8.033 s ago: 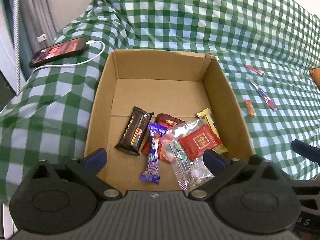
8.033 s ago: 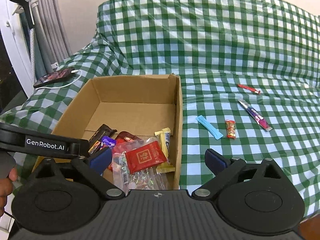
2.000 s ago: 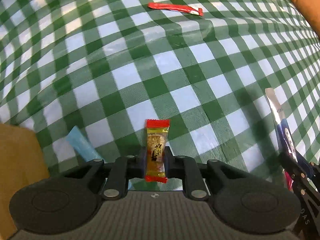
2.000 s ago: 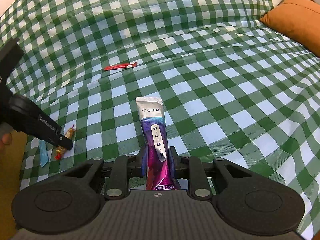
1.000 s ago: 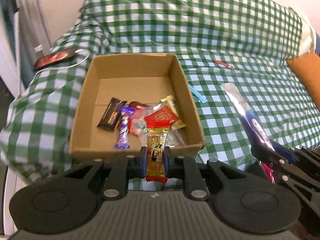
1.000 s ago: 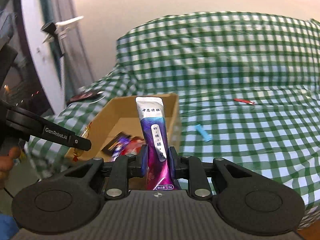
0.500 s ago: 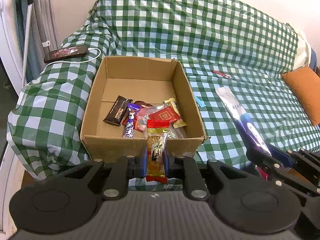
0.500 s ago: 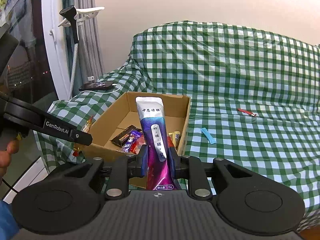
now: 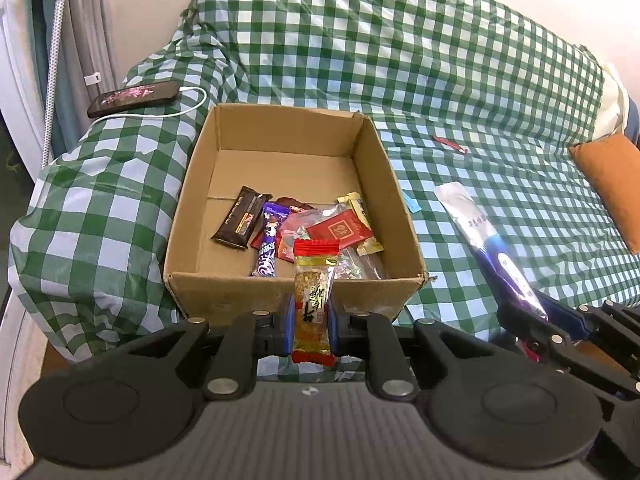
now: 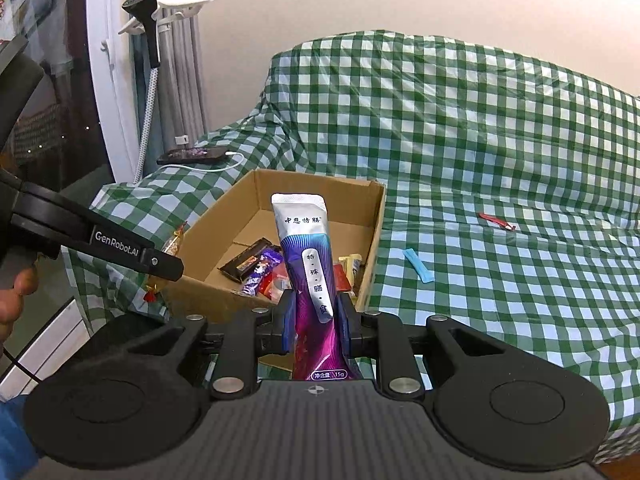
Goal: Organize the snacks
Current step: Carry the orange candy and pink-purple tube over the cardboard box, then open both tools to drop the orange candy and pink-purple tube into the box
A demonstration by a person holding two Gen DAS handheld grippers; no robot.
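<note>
two snacks were mid-carry toward the cardboard box [image 9: 294, 284]: the left gripper [image 9: 311, 316] clamped a gold peanut candy bar [image 9: 312, 300], the right gripper [image 10: 316, 320] a purple sachet [image 10: 310, 264]. next, probably, each needed to clear the rim before releasing. the box held a dark chocolate bar [image 9: 240, 218], a red packet [image 9: 340, 230] and other wrappers.

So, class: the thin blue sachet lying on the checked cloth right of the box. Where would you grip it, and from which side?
Grip the blue sachet at its middle, across its narrow width, coming from above: it lies flat on the cloth, long and thin, with clear space around it.
</note>
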